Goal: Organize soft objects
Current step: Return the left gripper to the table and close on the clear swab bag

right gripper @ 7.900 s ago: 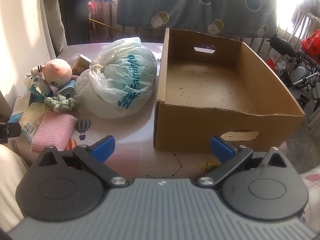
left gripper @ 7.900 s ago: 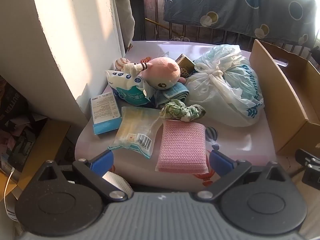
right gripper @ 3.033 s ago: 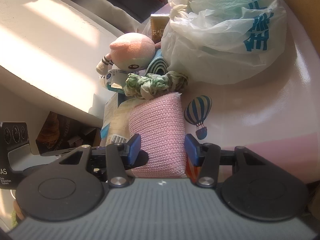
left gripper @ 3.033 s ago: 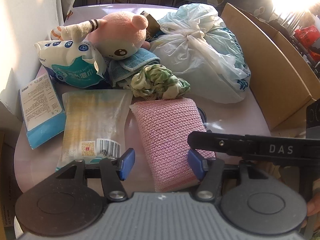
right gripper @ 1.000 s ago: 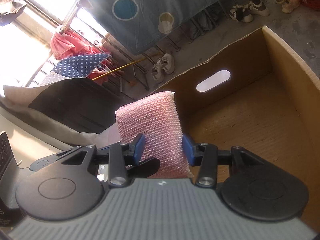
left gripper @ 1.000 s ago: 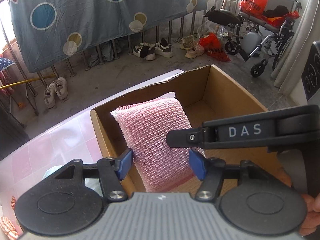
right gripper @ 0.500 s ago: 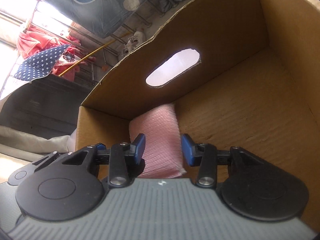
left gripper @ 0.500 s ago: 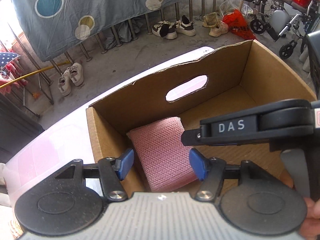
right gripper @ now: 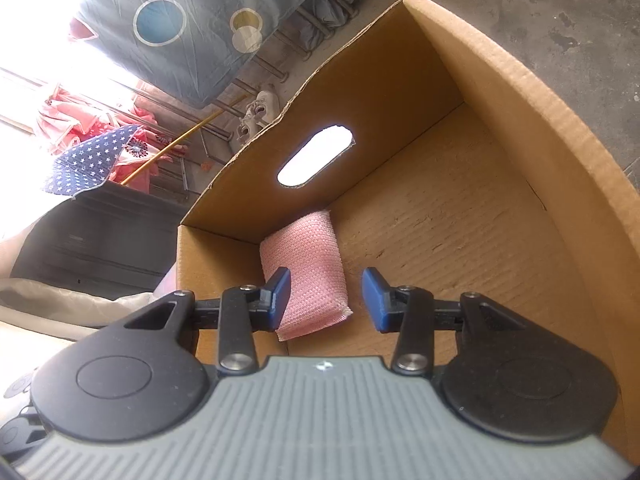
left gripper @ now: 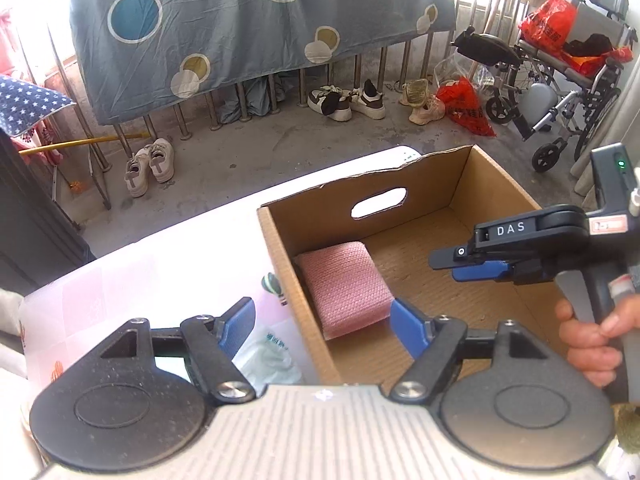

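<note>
Two grippers hung over the cardboard box (left gripper: pixel 492 184). Your left gripper (left gripper: pixel 322 322) had just been spreading its jaws, nothing between them. Below it, the pink knitted pad (left gripper: pixel 344 284) lay flat in the box's left corner. Your right gripper (right gripper: pixel 326 294) stood parted, clear of the pad.

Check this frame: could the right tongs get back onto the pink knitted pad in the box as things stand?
Probably yes. The pink pad lies flat in the cardboard box's corner, nothing on top of it. The right tongs are open just above it, inside the open box. The corner walls might crowd one finger.
</note>
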